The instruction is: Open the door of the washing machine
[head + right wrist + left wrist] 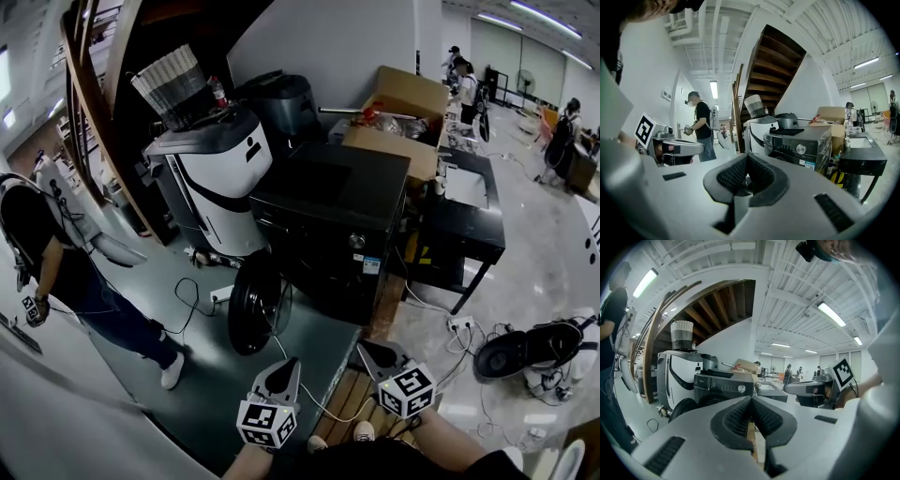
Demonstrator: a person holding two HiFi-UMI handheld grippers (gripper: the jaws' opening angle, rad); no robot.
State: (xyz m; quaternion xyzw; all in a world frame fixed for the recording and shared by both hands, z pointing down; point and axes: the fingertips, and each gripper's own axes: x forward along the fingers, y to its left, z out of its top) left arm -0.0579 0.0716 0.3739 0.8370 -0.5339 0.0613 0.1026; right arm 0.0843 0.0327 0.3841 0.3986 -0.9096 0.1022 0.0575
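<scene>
Black and boxy, the front-loading washing machine stands on the grey floor in the middle of the head view, between a white rounded machine with a black stripe on its left and a black desk on its right. Its top is flat, dull and bare. Its round dark door appears swung out from the front towards the left, standing edge-on near the floor. A round silver knob sits on the dark control panel, and just below it is a small blue and white sticker; the print on it and on the panel is too small to read. Brown cardboard boxes are stacked behind the machine.

Low in the head view, well apart from the machine, both tools point towards it. The left gripper has its grey moulded jaws pressed together, ribbed black pads meeting with nothing between them. The right gripper is likewise pressed together and empty. Each carries a cube of black and white square markers.

A person in a black shirt stands at the left.
</scene>
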